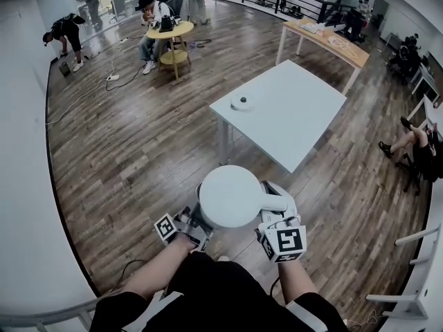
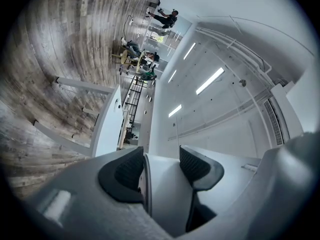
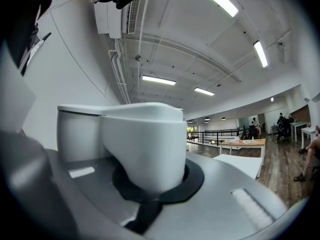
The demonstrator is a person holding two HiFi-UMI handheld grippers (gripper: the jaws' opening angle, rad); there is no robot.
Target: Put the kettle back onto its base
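Note:
A white kettle [image 1: 228, 196] hangs in the air over the wood floor, carried between both grippers. My left gripper [image 1: 196, 221] is shut on the kettle's left edge; in the left gripper view the white kettle wall [image 2: 162, 184] sits between the dark pads [image 2: 127, 171]. My right gripper [image 1: 273, 220] is shut on the kettle's handle [image 3: 145, 144], which fills the right gripper view. The round white base [image 1: 241, 103] lies on the white table [image 1: 297, 116] ahead, near its left corner, well apart from the kettle.
People sit at a small round wooden table [image 1: 173, 32] at the back. A long wooden table [image 1: 332, 40] stands at the far right. A seated person's legs [image 1: 405, 140] reach in from the right. A cable [image 1: 90, 92] runs across the floor at left.

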